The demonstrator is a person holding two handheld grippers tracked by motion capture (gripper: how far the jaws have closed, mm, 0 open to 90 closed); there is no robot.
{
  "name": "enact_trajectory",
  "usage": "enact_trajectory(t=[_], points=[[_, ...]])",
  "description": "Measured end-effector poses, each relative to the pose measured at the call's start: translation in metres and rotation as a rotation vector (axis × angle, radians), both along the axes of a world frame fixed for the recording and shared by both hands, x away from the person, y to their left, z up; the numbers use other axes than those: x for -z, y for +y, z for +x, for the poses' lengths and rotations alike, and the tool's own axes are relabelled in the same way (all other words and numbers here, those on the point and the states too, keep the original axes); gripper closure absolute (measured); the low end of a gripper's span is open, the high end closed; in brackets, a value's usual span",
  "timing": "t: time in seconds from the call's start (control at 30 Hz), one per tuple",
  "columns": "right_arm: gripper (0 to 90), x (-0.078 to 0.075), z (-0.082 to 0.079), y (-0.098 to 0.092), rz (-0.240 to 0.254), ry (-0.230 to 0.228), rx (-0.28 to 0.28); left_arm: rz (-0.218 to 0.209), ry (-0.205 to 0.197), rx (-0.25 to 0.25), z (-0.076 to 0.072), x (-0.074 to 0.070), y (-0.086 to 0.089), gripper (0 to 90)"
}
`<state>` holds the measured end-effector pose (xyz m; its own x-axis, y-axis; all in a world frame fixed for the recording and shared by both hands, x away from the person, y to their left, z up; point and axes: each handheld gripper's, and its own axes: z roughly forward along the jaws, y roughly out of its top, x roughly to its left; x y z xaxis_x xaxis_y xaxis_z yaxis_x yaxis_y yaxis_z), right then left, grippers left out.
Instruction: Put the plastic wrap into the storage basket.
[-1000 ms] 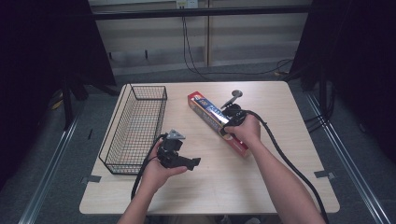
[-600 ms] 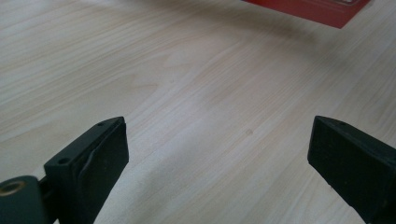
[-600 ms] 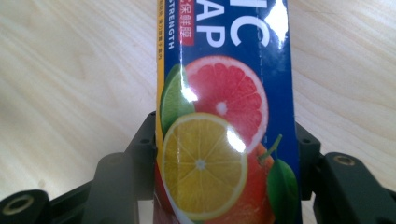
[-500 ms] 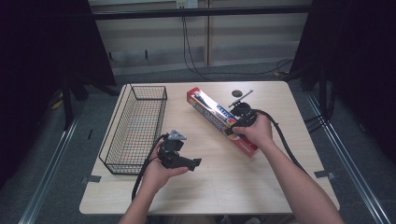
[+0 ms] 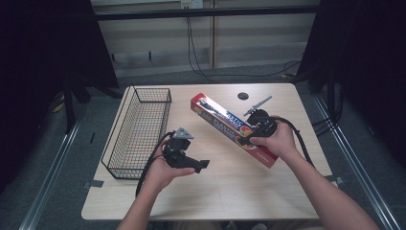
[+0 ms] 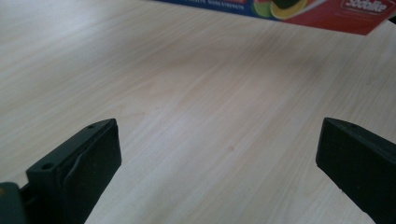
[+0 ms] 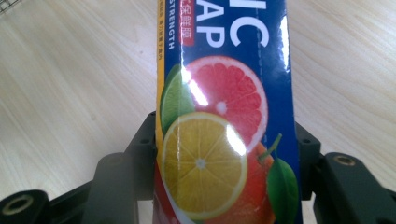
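High view, box: your right gripper [image 5: 253,133] is clamped across the plastic wrap box [image 5: 225,122], which slants over the bench [image 5: 215,196] from upper left to lower right; your hand covers its near end.
High view, left side: your left gripper [image 5: 201,164] sits just off the wire basket [image 5: 139,132], jaws pointing right; they have just been opening, with nothing between them.
High view, room: broad bare bench lies ahead of both forearms; the basket hugs the left edge, a small dark disc [image 5: 242,96] sits near the far edge.
Left gripper view, jaws: spread wide over bare wood; the box's red and blue edge [image 6: 299,11] is cut off along the top.
Right gripper view, grip: jaws press on both long sides of the box [image 7: 224,140], fruit print facing you; its lettering runs off the top.
Right gripper view, edge: a sliver of basket wire [image 7: 9,5] shows top left, too cropped to read more.
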<state>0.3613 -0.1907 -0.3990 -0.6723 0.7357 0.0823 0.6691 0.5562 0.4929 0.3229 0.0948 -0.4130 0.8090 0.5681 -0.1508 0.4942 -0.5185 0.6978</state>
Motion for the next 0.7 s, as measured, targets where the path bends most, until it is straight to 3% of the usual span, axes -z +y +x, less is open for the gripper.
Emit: enact_trajectory(t=[0.17,0.27,0.3,0.37,0.4,0.57,0.63,0.67,0.7], points=[[44.3,-0.003,-0.008,0.001,0.007,-0.002,-0.038,0.058,-0.033,0.052,0.006,-0.019,-0.002,1.4],[44.2,-0.004,-0.014,0.003,-0.012,-0.006,-0.063,0.061,-0.044,0.077,0.010,-0.029,-0.002,3.4],[44.2,-0.004,-0.014,0.003,-0.012,-0.006,-0.063,0.076,-0.067,0.092,0.011,-0.033,-0.003,3.4],[44.2,-0.004,-0.017,0.003,-0.019,-0.005,-0.084,0.098,-0.077,0.126,0.014,-0.039,-0.003,4.1],[44.2,-0.004,-0.017,0.003,-0.019,-0.005,-0.084,0.089,-0.077,0.136,0.015,-0.041,-0.004,4.1],[44.2,-0.004,-0.021,0.002,-0.014,0.004,-0.109,0.135,-0.082,0.170,0.022,-0.050,-0.006,4.9],[44.1,-0.004,-0.023,0.002,-0.015,0.000,-0.122,0.116,-0.083,0.148,0.022,-0.052,-0.009,5.2],[44.1,-0.005,-0.024,0.002,-0.018,-0.003,-0.126,0.142,-0.093,0.172,0.024,-0.055,-0.009,5.2],[44.1,-0.006,-0.025,0.002,-0.021,-0.003,-0.137,0.125,-0.090,0.162,0.024,-0.057,-0.011,5.5]])
